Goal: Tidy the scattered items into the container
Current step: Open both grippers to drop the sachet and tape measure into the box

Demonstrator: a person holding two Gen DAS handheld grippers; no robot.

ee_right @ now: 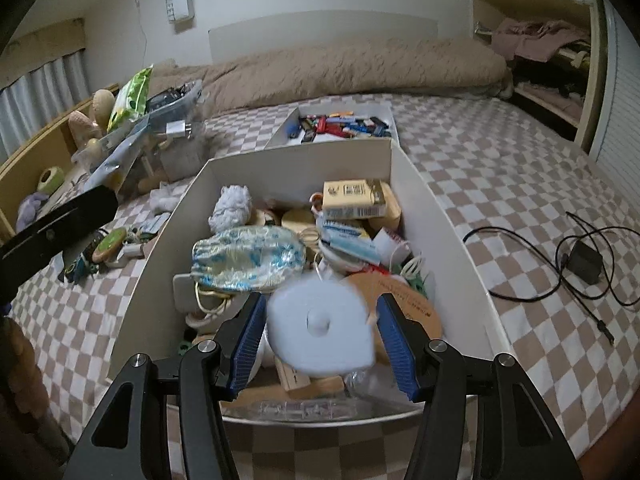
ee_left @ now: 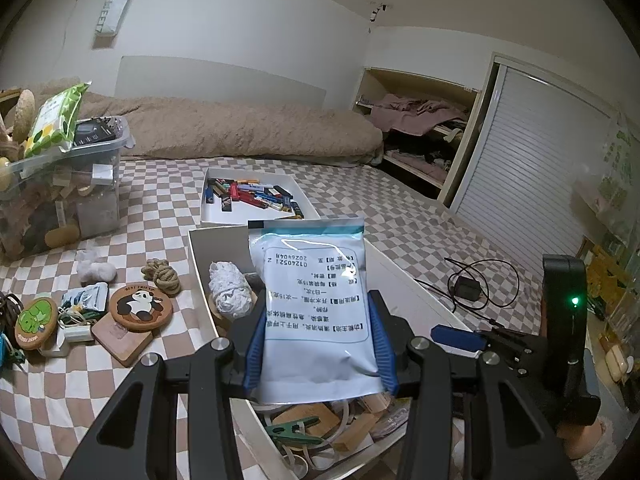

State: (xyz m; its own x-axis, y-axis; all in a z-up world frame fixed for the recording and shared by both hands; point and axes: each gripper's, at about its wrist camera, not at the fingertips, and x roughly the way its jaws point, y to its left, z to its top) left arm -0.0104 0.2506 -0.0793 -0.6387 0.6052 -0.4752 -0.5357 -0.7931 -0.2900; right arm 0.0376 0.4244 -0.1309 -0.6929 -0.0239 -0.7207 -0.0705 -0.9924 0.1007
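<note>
Left gripper: fingers closed on one pale blue printed pouch, held upright above the white box.
Bedspread, left of box: two round coasters, one rope knot, one wooden block; bare checked cloth in front.
Right gripper: spread wide, touching nothing; one blurred white disc lies between the fingers.
Right of box: one black cabled adapter.

Both wrist views look closely down into the white box.

Two white boxes, one clear bin, two round coasters, one rope knot.
</note>
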